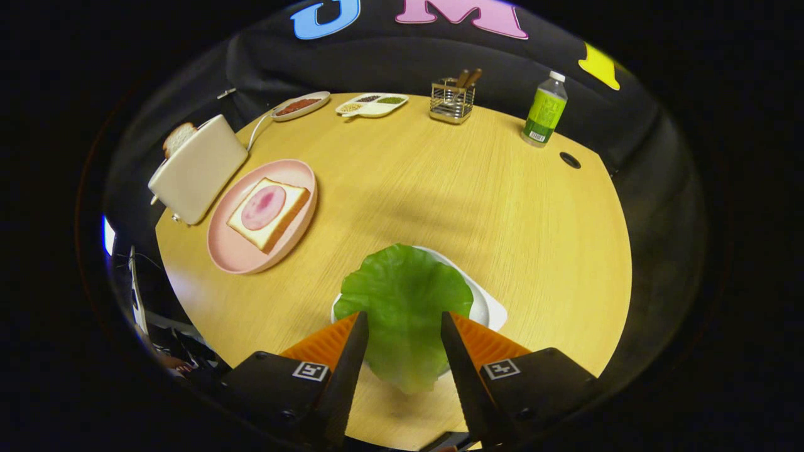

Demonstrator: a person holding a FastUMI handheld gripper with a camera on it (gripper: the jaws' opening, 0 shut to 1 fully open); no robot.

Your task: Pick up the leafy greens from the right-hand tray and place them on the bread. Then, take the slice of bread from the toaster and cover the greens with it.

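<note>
A green leaf (404, 301) lies over the white tray (492, 309) at the near side of the table and covers most of it. My gripper (403, 321) is right above the leaf, open, one finger on each side of the leaf's near part. The leaf's side edges run under the fingertips (357, 333), and I cannot tell whether they touch it. Far off to the left, a pink plate (233, 254) carries a bread slice (271, 215) with a round pink slice of ham on top. Behind the plate stands a cream toaster (200, 168) with a slice of bread (178, 138) sticking out.
At the table's far edge are a small dish (300, 105), a divided white dish (372, 104), a wire holder (451, 100) and a green bottle (545, 110). A cable hole (570, 160) sits near the right rim. Bare wood (440, 188) lies between tray and plate.
</note>
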